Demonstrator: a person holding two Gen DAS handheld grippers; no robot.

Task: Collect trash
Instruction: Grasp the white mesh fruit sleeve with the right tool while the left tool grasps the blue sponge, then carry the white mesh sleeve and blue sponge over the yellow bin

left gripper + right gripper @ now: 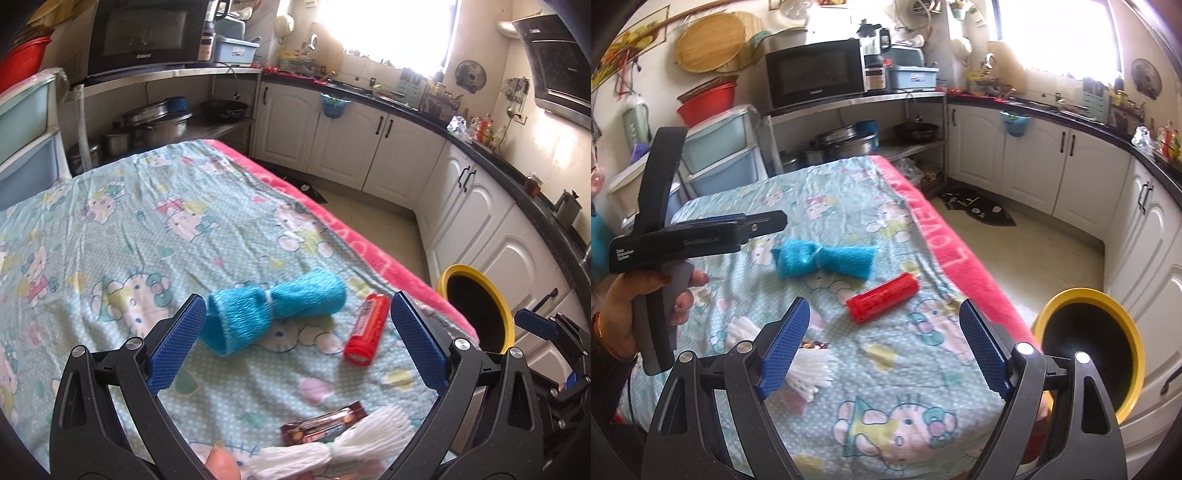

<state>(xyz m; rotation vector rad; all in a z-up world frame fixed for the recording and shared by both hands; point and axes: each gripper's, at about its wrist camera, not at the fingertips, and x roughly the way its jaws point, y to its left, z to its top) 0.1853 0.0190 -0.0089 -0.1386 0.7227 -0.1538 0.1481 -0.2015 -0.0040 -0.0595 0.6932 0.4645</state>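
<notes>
So, from the left wrist, the left gripper (297, 330) hangs wide open and empty over the crinkly blue foam net (273, 312), likely the next pick, while the right wrist shows the right gripper (884, 341) equally wide near the glossy red wrapper tube (882, 297), the yellow-rimmed bin (1089, 347) waiting beside the table.

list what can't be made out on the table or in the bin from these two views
- Yellow-rimmed bin: inside too dark in both views, contents unknown.
- White foam net: cut by the left wrist frame's bottom edge; right gripper finger hides most of it in the right view.
- Brown snack wrapper: label too blurred to read.
</notes>
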